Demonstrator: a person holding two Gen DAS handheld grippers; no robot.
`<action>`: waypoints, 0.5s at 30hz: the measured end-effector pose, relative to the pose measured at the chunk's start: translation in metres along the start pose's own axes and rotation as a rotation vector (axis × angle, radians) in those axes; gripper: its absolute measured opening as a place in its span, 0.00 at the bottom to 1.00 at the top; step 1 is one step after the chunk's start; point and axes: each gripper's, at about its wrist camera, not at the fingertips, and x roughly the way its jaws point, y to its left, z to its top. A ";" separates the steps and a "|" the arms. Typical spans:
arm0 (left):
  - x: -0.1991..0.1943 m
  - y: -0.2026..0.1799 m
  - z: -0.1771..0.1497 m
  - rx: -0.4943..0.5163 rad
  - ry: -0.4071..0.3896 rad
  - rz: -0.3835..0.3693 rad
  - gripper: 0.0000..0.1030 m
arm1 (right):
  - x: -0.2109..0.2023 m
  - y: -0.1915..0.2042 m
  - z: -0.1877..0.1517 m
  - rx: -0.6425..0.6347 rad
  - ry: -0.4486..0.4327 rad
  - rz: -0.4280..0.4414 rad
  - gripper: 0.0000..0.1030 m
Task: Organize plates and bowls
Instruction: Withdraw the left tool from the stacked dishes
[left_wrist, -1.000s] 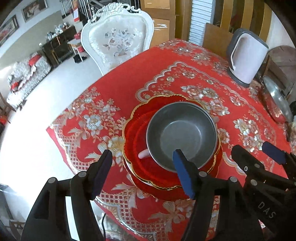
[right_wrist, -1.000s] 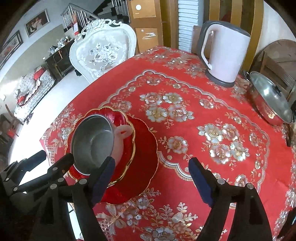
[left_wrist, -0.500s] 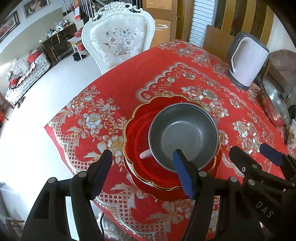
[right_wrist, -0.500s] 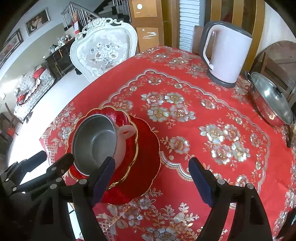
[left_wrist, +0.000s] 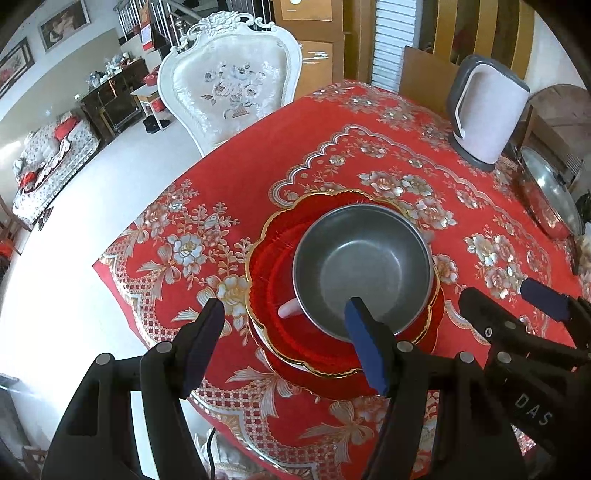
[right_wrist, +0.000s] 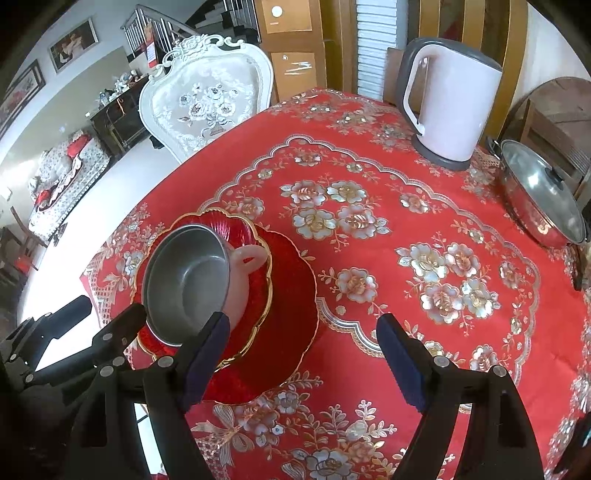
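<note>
Over the last second very little had changed on the table; the one shift was in the viewpoints, where the stack sat slightly lower and farther off than a second earlier, which suggested both tools had drawn back and up a little.

On the left, the left gripper (left_wrist: 284, 332) hovered over the near edge of the table (left_wrist: 332, 125) with its jaws wide apart and nothing between them; its right finger overlapped the near rim of the metal bowl (left_wrist: 364, 266) in the view, though contact could not be told.

The bowl sat in the small red plate (left_wrist: 273, 258), a gold-rimmed scalloped dish, which rested on the larger red plate (right_wrist: 291, 295). A pink handle (right_wrist: 251, 256) showed at the bowl's side.

To the right, the right gripper (right_wrist: 299, 354) hung with its jaws also spread and empty, above bare cloth just beside the stack.

Far right, the kettle (right_wrist: 454, 99) and the lidded pot (right_wrist: 543, 192) stood well apart from the stack, as before.

With the pieces nested and both tools free and retreating, the stacking looked finished or nearly so.
</note>
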 end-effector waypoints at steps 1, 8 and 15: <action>0.000 0.000 0.000 -0.002 0.002 -0.003 0.66 | 0.000 0.001 0.000 0.000 0.001 0.003 0.81; 0.002 0.001 0.000 0.002 -0.001 -0.008 0.70 | 0.000 0.000 0.000 -0.002 0.002 0.003 0.81; 0.004 0.002 0.003 -0.003 0.006 -0.004 0.79 | 0.001 -0.001 0.000 -0.004 0.006 0.003 0.81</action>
